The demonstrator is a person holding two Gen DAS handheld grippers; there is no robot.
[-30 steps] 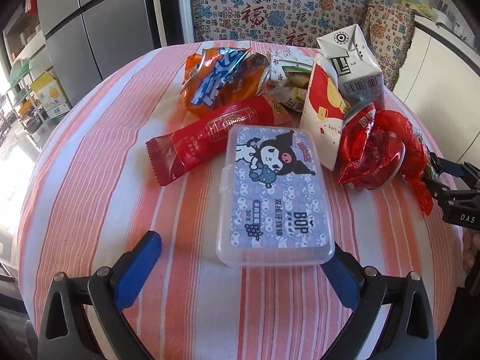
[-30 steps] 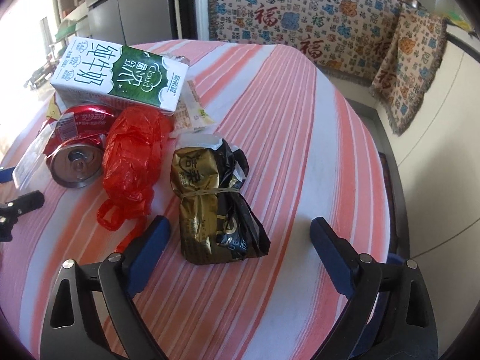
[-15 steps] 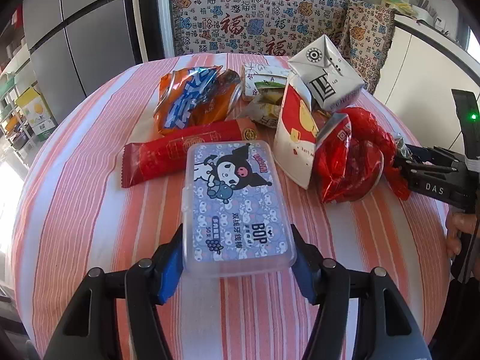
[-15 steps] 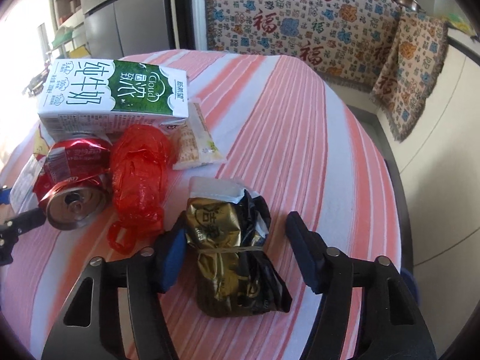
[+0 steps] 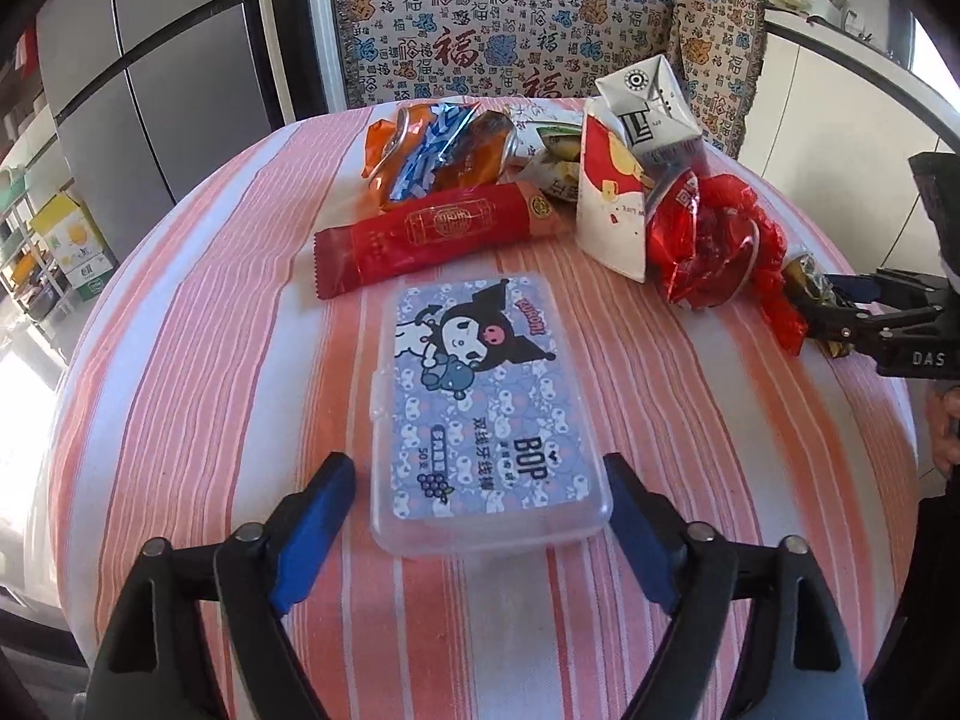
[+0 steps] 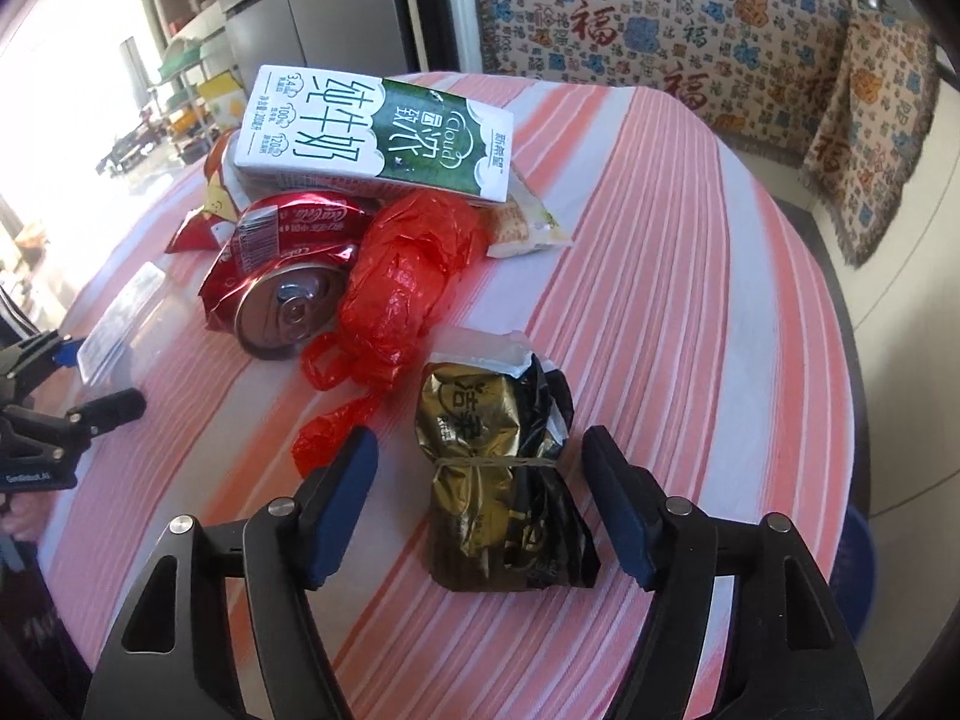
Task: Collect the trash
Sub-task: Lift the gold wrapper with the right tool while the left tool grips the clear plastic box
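Both jaws reopened; floss box (image 5: 480, 408) and gold packet (image 6: 501, 480) unclamped, table edge near

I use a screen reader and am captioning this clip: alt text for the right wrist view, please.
The right gripper, its jaws opening, straddles a crumpled gold-and-black foil packet on a pink-striped tablecloth without touching it. Behind lie a red plastic bag, a crushed red drinks can and a green-and-white milk carton.

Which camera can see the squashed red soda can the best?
The right wrist view is best. There the red soda can lies close, showing its silver top, pull tab and crumpled label. In the left wrist view the can sits far off at the right, partly hidden among the red plastic bag.
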